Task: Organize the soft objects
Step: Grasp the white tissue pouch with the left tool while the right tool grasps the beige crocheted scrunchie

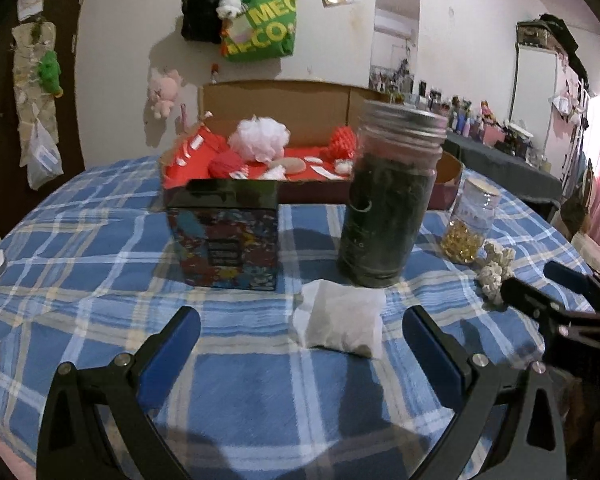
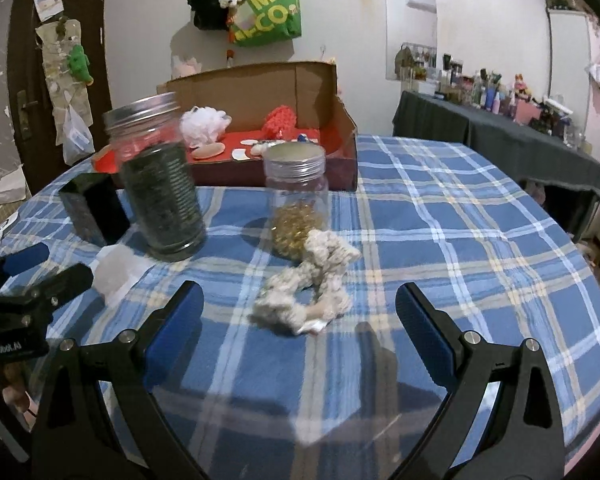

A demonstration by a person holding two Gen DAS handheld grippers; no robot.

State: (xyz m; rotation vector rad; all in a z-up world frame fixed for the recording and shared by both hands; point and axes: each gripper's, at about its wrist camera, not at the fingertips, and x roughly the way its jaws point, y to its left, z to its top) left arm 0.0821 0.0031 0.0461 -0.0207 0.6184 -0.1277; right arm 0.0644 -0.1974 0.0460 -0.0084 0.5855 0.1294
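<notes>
A small white cloth pouch [image 1: 340,318] lies on the blue plaid tablecloth, just ahead of my open, empty left gripper [image 1: 300,340]; it also shows in the right wrist view [image 2: 116,272]. A cream knitted scrunchie [image 2: 308,288] lies just ahead of my open, empty right gripper [image 2: 298,312]; it shows at the right in the left wrist view [image 1: 494,272]. An open cardboard box with a red lining [image 1: 300,164] stands at the back, holding a white mesh pouf [image 1: 262,136], red yarn [image 1: 224,162] and a red knitted piece [image 1: 342,142].
A dark-filled glass jar [image 1: 388,200] stands just behind the pouch. A colourful tin box [image 1: 226,236] stands to its left. A small jar of yellow capsules [image 2: 298,204] stands behind the scrunchie. The right gripper shows at the right edge in the left wrist view [image 1: 556,292].
</notes>
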